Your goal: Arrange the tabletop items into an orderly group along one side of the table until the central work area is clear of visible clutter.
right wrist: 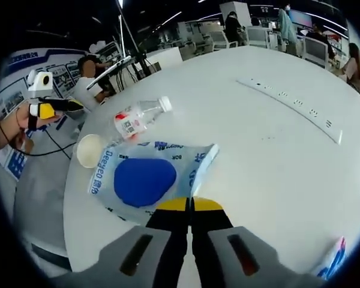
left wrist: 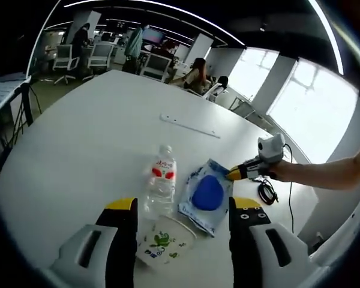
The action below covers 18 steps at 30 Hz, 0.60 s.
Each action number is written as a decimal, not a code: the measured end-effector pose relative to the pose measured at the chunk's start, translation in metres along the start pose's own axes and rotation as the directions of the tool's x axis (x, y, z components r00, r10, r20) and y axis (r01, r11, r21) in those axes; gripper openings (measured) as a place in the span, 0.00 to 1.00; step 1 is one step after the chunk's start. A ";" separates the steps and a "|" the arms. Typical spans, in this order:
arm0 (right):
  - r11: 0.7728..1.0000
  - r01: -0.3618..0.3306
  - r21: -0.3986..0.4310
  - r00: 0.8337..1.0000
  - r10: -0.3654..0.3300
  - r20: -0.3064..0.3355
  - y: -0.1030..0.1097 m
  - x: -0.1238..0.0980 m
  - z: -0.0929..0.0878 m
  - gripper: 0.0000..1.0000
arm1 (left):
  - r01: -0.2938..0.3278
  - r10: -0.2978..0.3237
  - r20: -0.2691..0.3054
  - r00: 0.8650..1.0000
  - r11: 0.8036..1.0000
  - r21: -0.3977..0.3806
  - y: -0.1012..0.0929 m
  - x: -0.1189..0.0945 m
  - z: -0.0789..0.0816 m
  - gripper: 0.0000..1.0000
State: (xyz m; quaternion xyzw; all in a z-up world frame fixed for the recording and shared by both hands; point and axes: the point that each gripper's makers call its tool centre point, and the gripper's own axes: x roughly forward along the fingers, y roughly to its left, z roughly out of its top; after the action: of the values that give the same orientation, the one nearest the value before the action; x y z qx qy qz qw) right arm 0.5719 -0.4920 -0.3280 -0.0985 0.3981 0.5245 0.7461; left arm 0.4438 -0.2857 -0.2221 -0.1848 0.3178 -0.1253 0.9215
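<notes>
Gathering 3 loose things is the job: a clear water bottle [left wrist: 161,181] lying on the white tabletop [left wrist: 102,138], a blue-and-white wipes packet [left wrist: 207,195] just beside it, and a small paper cup [left wrist: 162,243] on its side at the bottle's base. The left tool [left wrist: 183,207] stands wide, its jaws either side of bottle and cup, while the right tool [right wrist: 191,205] is pressed narrow at the packet's edge [right wrist: 150,177], though I cannot tell whether it pinches the film. To do this well, I would grip that edge firmly and slide the packet flat toward 1 side, keeping clear of the bottle, which looks likely to roll.
</notes>
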 end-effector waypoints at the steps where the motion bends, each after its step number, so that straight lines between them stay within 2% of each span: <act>1: 1.000 -0.001 0.001 1.000 0.001 0.004 0.000 -0.001 0.000 0.00 | 0.000 0.000 -0.001 1.000 1.000 0.003 0.000 0.000 0.000 0.61; 9: 1.000 0.000 -0.001 0.999 0.000 0.044 0.002 -0.013 0.006 0.00 | 0.015 -0.015 -0.009 1.000 1.000 0.012 -0.006 0.004 -0.001 0.61; 18: 1.000 -0.014 -0.002 0.993 0.014 0.120 0.014 -0.040 0.024 0.00 | 0.046 -0.045 -0.010 0.999 0.998 0.032 -0.016 0.011 0.003 0.60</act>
State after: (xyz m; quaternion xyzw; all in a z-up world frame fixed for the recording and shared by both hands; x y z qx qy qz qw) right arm 0.5660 -0.5005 -0.2802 -0.0644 0.3531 0.5348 0.7650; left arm 0.4526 -0.3034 -0.2190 -0.1765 0.3157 -0.1523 0.9198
